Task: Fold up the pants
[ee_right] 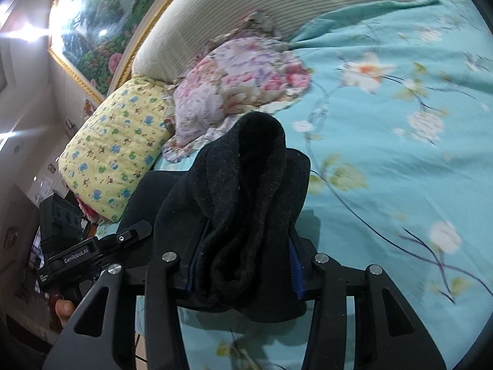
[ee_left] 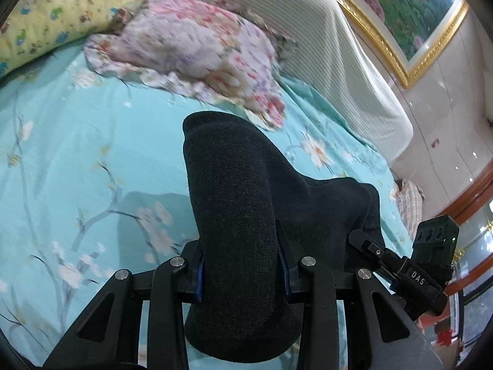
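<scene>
Above the turquoise floral bedsheet [ee_left: 77,154], both grippers hold the dark pants [ee_left: 234,215] off the bed. Left gripper [ee_left: 240,265] is clamped on a thick roll of the fabric; right gripper [ee_right: 243,265] pinches a bunched fold likewise. Behind lie a pink floral pillow [ee_left: 197,46] and a yellow printed pillow [ee_right: 117,154], against the striped headboard [ee_left: 339,61].

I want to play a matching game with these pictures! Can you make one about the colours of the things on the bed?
Things:
1. pants
2. sheet
3. pillow
4. frame

Colours:
A. gold
B. yellow with small prints
C. black
D. turquoise with flowers

Pairs: 1-C, 2-D, 3-B, 4-A
</scene>
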`<state>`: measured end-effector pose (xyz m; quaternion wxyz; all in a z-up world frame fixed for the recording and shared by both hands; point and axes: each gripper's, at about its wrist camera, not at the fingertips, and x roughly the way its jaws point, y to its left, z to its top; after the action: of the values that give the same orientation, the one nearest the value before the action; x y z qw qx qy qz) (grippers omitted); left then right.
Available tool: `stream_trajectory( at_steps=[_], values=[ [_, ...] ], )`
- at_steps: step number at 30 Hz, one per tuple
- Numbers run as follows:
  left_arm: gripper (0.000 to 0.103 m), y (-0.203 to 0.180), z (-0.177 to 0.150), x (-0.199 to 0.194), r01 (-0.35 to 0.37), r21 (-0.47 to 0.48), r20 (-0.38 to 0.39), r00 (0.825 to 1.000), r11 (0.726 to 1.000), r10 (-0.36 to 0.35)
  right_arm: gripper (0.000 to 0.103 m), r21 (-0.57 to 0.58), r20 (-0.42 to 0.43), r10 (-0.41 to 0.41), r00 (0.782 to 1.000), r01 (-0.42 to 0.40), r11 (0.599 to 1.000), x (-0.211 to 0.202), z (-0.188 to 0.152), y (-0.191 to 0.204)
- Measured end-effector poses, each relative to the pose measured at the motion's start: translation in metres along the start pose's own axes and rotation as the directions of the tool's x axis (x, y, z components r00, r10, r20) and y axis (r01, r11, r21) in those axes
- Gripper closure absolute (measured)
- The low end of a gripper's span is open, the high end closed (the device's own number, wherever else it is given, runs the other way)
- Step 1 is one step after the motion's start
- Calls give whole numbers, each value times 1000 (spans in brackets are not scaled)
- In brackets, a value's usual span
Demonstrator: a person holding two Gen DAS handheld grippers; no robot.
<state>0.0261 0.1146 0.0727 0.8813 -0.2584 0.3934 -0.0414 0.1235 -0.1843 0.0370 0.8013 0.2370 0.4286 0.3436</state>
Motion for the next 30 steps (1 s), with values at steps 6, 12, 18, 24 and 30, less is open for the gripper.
stream_trajectory(
  at_steps=[6,12,18,24,30],
  values=[
    [68,27,19,-13,-48,-26,41,998,999,49,56,-53,-22,40,999,-41,998,33,16,27],
    [68,54,32,-14,-92,-56,57,994,994,95,56,-84,-63,64,996,-70,994,68,25,44],
    [68,74,44,-13,-126,-73,77,988,989,132,56,-106,-81,80,993,-89,990,96,33,55],
    [68,87,49,-5,-145,-83,75,986,986,152,56,-131,-93,78,993,-90,987,117,39,62],
    [68,94,49,5,-165,-84,55,984,983,170,56,-129,-118,66,991,-81,988,131,38,59]
  ],
)
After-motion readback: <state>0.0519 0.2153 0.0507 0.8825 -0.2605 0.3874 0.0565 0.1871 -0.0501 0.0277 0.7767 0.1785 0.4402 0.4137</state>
